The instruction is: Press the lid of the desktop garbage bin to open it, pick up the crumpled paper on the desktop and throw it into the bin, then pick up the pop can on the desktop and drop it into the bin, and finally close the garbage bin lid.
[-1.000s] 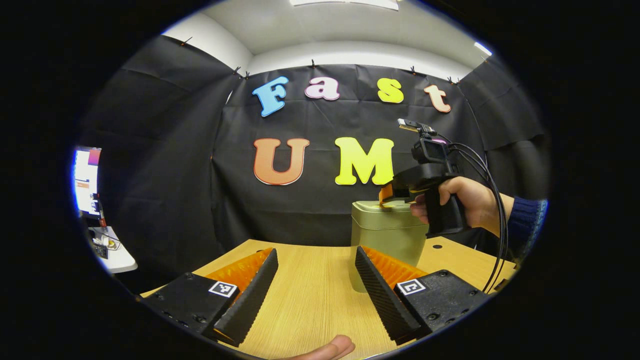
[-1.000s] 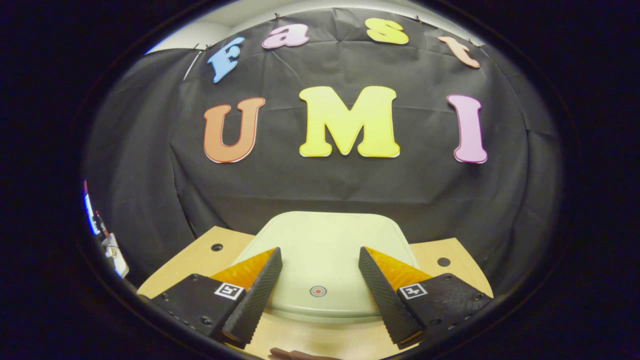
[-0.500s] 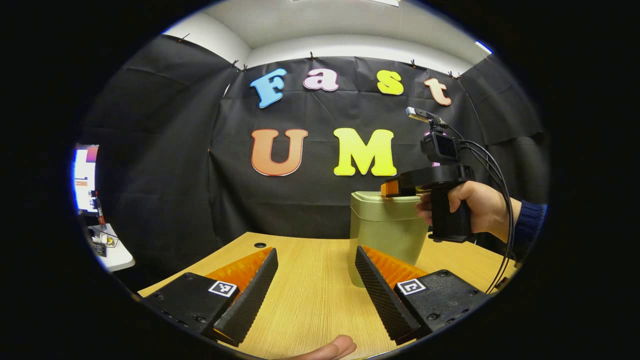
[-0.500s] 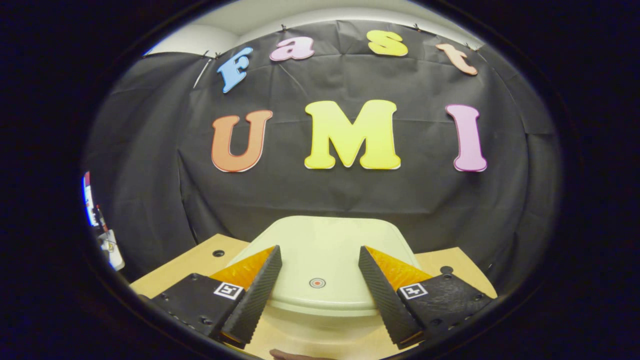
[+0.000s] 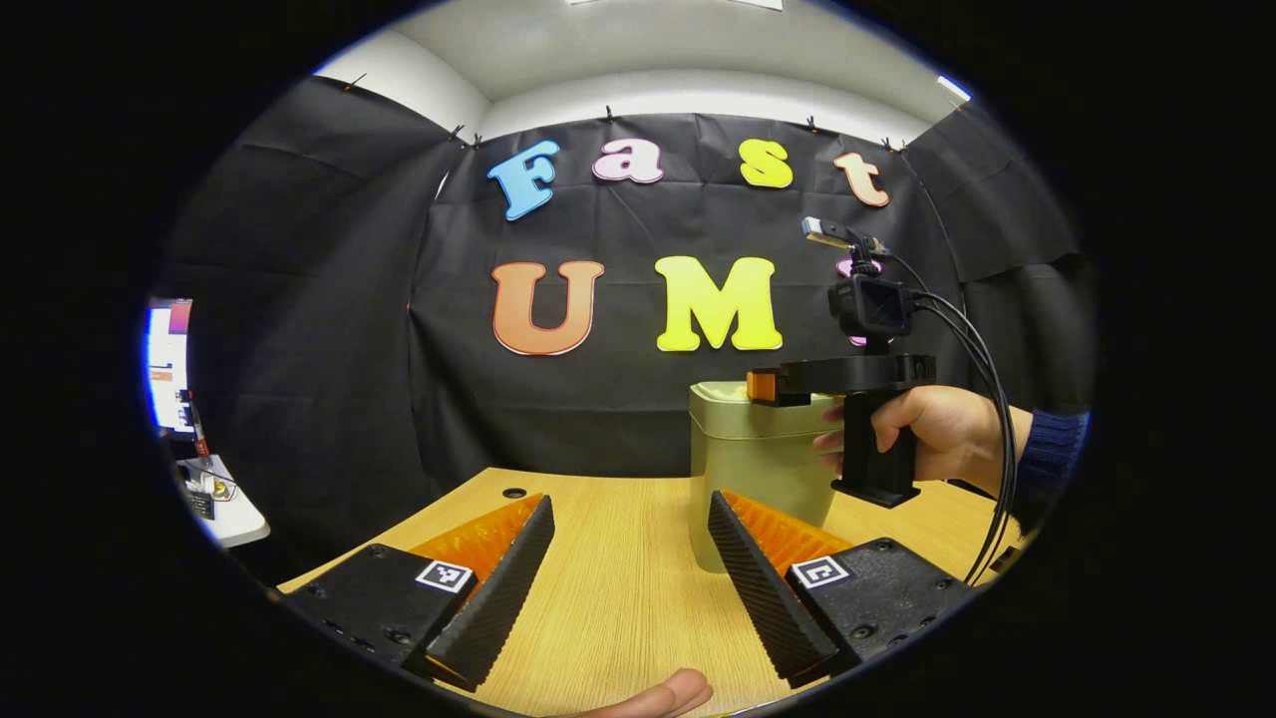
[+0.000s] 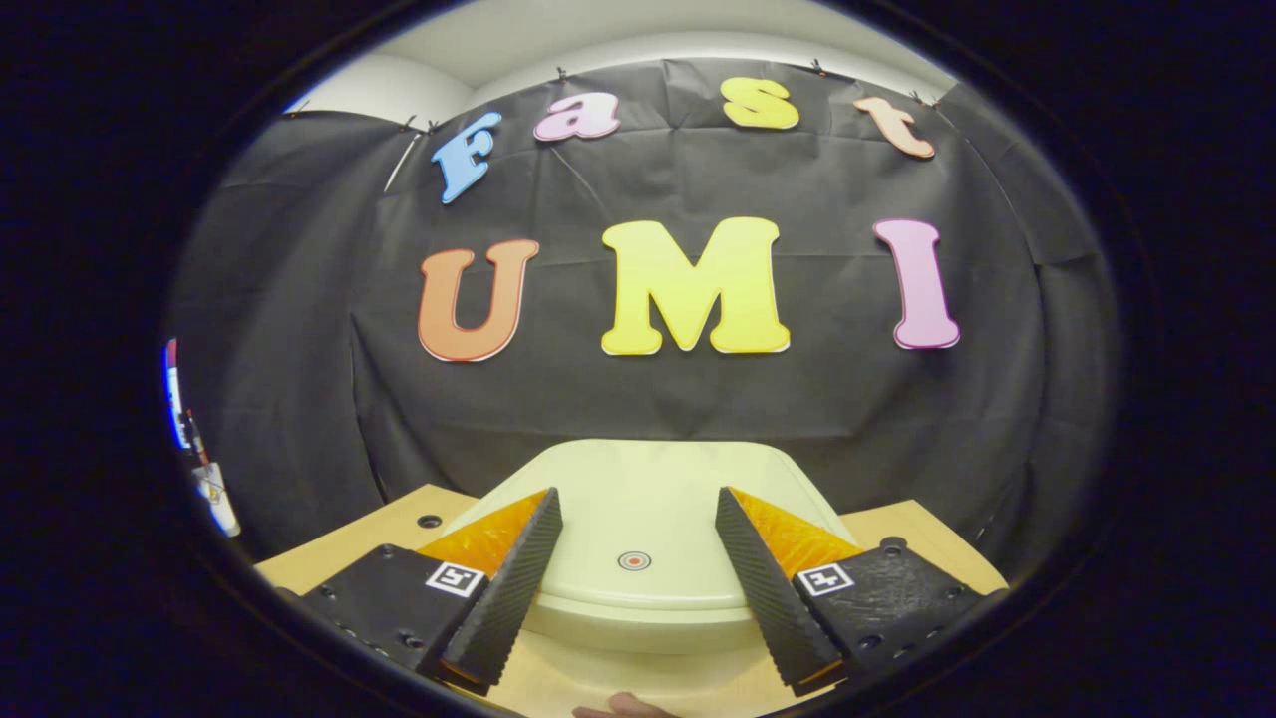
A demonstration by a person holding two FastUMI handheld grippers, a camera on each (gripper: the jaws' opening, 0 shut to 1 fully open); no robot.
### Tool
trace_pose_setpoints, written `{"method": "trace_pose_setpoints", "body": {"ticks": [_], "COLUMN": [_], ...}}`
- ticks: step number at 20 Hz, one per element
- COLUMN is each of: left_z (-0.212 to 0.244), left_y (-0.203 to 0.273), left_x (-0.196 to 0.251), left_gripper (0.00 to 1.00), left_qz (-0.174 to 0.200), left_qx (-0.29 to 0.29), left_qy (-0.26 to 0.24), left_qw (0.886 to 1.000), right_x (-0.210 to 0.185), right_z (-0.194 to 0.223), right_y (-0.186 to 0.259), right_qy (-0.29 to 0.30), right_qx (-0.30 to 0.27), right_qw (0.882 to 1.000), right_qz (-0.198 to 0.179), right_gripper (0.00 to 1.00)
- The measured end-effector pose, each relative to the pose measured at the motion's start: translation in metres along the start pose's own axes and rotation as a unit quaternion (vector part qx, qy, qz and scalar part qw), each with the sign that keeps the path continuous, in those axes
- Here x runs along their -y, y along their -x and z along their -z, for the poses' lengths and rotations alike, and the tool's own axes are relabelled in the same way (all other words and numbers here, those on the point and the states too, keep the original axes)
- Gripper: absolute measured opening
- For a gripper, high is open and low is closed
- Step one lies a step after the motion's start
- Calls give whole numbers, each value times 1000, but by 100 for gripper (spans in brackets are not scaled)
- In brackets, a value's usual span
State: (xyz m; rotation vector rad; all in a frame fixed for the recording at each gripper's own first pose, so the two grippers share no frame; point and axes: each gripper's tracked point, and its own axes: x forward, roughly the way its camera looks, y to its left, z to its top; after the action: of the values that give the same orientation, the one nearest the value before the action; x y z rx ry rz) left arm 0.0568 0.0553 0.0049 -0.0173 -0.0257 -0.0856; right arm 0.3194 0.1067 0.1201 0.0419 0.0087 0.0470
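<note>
Getting ready to press the bin lid

The table (image 5: 618,588) holds the bin (image 5: 758,469), which stands at the far side with its lid (image 6: 648,499) down. The right gripper (image 6: 638,588) hangs just above the lid, fingers spread wide and holding nothing (likely lined up to push its round button (image 6: 634,561)). The left gripper (image 5: 628,573) waits low over the table, fingers wide too, likely to keep out of the way.

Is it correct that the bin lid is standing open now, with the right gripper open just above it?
Not quite. The lid lies shut on the bin, as the left gripper view shows. The right gripper is indeed open just above it.
</note>
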Motion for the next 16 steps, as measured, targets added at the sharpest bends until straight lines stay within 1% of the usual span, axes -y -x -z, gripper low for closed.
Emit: {"method": "trace_pose_setpoints", "body": {"ticks": [3,5,7,9,12,14,16], "left_z": [2,1,1,0,1,3,6], "left_y": [0,-1,0,0,-2,-3,-3], "left_x": [-3,-4,-4,-5,-8,-12,-12], "left_gripper": [100,100,100,100,100,100,100], "left_qz": [-5,-6,-7,-8,-9,-12,-13], "left_qx": [-3,-2,-3,-1,-2,-4,-8], "left_qy": [1,2,2,1,2,5,7], "left_qw": [1000,1000,1000,1000,1000,1000,1000], "right_x": [0,0,1,0,0,-2,-7], "right_z": [0,-1,-5,-10,-12,-15,-17], "right_y": [-1,-1,-2,-2,-3,-2,1], "right_qy": [6,5,-5,-11,-10,-4,3], "right_qx": [9,22,23,20,1,-10,-20], "right_qw": [1000,1000,1000,1000,1000,1000,1000], "right_qz": [-1,0,3,9,16,11,-1], "right_gripper": [99,99,98,96,96,94,95]}}
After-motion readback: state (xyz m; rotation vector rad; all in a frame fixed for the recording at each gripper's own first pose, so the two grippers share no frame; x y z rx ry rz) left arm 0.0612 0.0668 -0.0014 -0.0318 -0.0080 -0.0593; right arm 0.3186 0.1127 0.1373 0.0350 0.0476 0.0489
